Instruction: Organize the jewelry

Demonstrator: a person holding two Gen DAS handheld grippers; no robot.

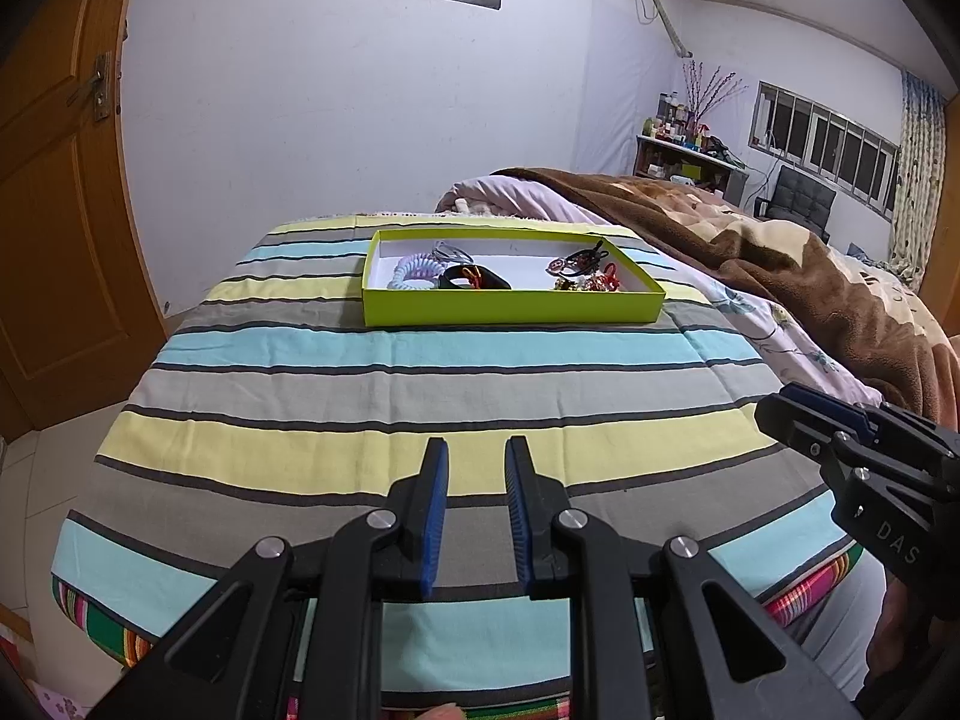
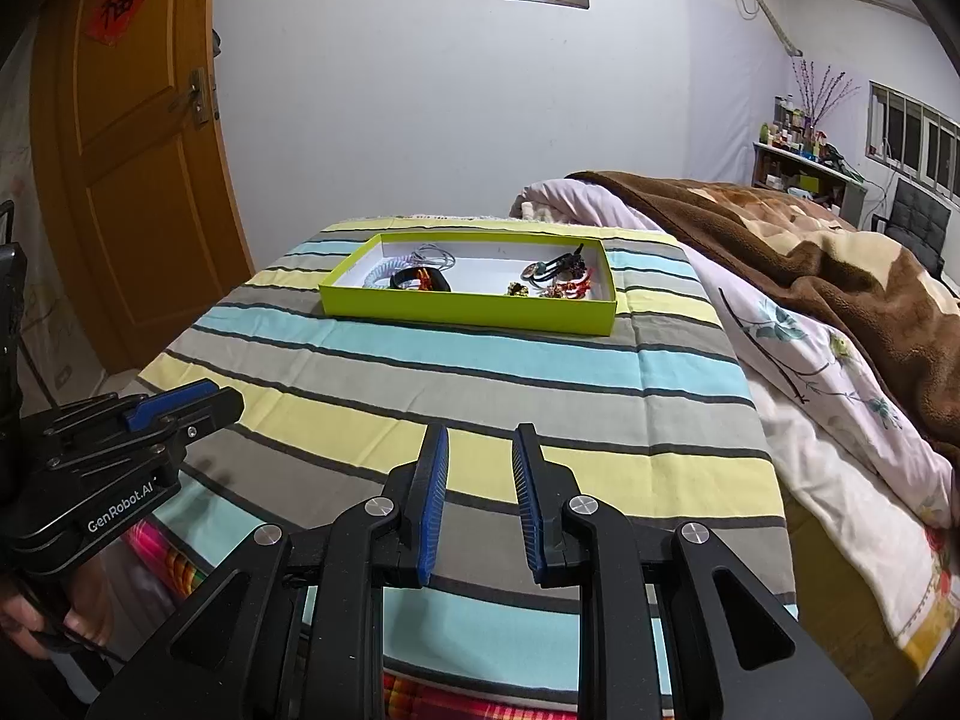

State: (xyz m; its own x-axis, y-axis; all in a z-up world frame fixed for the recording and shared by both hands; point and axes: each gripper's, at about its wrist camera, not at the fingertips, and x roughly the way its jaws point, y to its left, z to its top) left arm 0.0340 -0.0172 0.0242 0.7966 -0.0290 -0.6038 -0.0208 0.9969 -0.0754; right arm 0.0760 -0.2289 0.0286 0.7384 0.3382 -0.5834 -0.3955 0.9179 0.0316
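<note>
The green tray (image 1: 513, 307) of jewelry (image 1: 579, 273) is seen at frame centre on the striped bed (image 1: 420, 396) — long axis crosswise, beyond both empty, parted tools — left tool (image 1: 477, 450), right tool (image 2: 480, 438) — roughly equidistant.

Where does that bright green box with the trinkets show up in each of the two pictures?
Left wrist view: the green box sits just above centre, on the far end of the striped cloth.
Right wrist view: the green box sits near the centre, a little left.
Shared landmark: the brown blanket right of the box.
</note>
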